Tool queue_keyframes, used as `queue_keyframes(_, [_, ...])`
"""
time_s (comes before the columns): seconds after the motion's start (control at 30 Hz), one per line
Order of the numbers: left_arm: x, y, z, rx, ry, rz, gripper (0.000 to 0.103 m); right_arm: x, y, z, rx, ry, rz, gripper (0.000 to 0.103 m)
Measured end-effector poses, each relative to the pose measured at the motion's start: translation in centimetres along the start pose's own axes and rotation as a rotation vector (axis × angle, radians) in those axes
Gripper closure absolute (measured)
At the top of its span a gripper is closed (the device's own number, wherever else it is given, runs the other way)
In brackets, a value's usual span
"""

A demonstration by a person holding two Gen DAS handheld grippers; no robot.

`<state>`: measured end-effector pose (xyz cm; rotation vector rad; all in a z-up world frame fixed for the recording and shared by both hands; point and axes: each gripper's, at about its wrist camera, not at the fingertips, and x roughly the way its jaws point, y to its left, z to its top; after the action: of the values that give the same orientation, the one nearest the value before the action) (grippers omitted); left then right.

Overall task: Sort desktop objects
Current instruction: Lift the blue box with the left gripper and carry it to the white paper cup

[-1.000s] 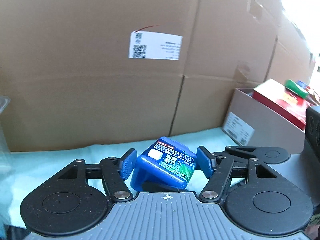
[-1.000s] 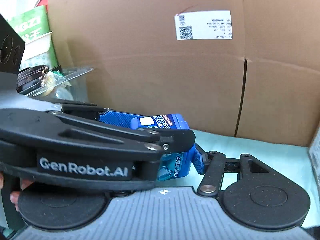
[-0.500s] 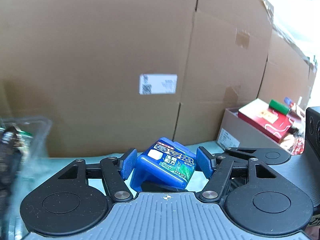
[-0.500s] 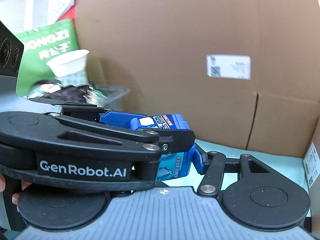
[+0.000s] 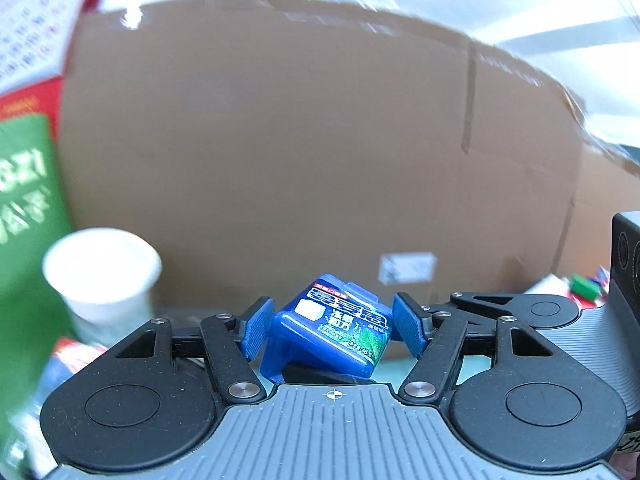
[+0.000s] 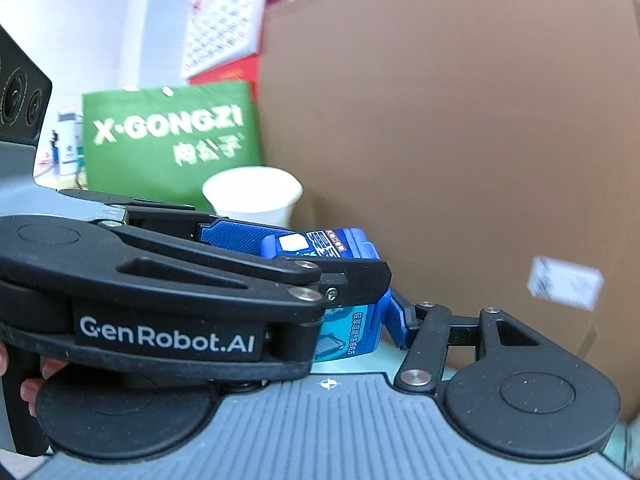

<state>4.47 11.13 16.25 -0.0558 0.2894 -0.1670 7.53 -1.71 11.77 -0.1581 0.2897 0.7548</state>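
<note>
Calendar [image 6: 224, 24] and green bag [image 6: 168, 136] sit far left, a white paper cup [image 6: 252, 192] in front of them, all blurred. Centre stage: the blue gum box [image 5: 332, 328], tilted, is up off the tabletop [image 6: 384, 360] and caught by both tools at once. The left gripper [image 5: 332, 326] pinches it at two sides; the right gripper [image 6: 352, 300] clamps it from a crossing angle, one finger hidden behind the left tool. Big cardboard box [image 5: 320, 140] fills the back; far right, a glimpse of red and green items [image 5: 580, 284]. Judging progress: this box is picked, not placed; its destination isn't visible.
</note>
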Motion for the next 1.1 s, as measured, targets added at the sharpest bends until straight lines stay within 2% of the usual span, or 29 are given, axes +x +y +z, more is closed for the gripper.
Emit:
queue_keyframes(0.23, [-1.3,5.3,3.6,0.009,-0.098,0.105,0.036,4.7,2.8,5.3,-0.033,-0.079,0.083,0.04])
queue_keyframes(0.43, [-0.2,9.6,5.0,0.003,-0.119,0.168,0.036,9.7,4.7,7.6,-0.034,-0.084,0.123,0.04])
queue_keyframes(0.6, [1.5,12.7,5.2,-0.001,-0.099,0.192,0.038,13.4,5.1,8.2,-0.006,-0.058,0.153,0.04])
queue_keyframes(0.8, [3.8,14.7,4.4,-0.036,-0.051,0.18,0.038,16.5,4.6,8.0,0.049,-0.005,0.165,0.04])
queue_keyframes(0.87, [4.2,15.2,4.3,-0.047,-0.042,0.177,0.037,17.0,4.6,7.9,0.052,0.008,0.172,0.04])
queue_keyframes(0.97, [4.5,15.6,4.1,-0.047,-0.037,0.176,0.029,17.4,4.7,7.9,0.053,0.015,0.179,0.039])
queue_keyframes(1.1, [4.6,15.6,3.8,-0.032,-0.034,0.187,0.028,17.6,5.0,7.7,0.038,0.015,0.166,0.037])
